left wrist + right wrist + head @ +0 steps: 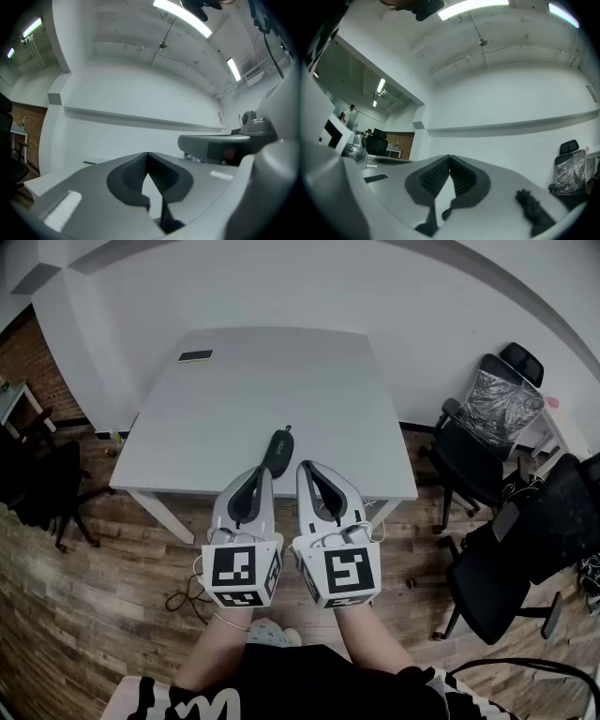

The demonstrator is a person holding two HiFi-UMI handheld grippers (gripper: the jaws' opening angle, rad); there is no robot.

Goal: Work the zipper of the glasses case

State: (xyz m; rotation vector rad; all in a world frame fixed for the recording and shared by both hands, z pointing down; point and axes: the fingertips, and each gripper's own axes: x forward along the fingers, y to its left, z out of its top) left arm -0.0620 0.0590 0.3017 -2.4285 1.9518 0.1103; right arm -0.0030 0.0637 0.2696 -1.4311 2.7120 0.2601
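The dark green glasses case (281, 448) lies on the white table (281, 381), close to its near edge, with its zipper end pointing away from me. Both grippers hover side by side just short of that edge, tips pointing at the case without touching it. The left gripper (266, 471) is shut with nothing held; its ribbed pads meet in the left gripper view (148, 154). My right gripper (304, 465) is shut and empty too, its pads closed together (450, 157). The case does not show in either gripper view.
A dark phone (195, 356) lies at the table's far left corner. Black office chairs (487, 418) crowd the right side, and another dark chair (47, 484) stands at the left. A cable (187, 596) lies on the wooden floor under the grippers.
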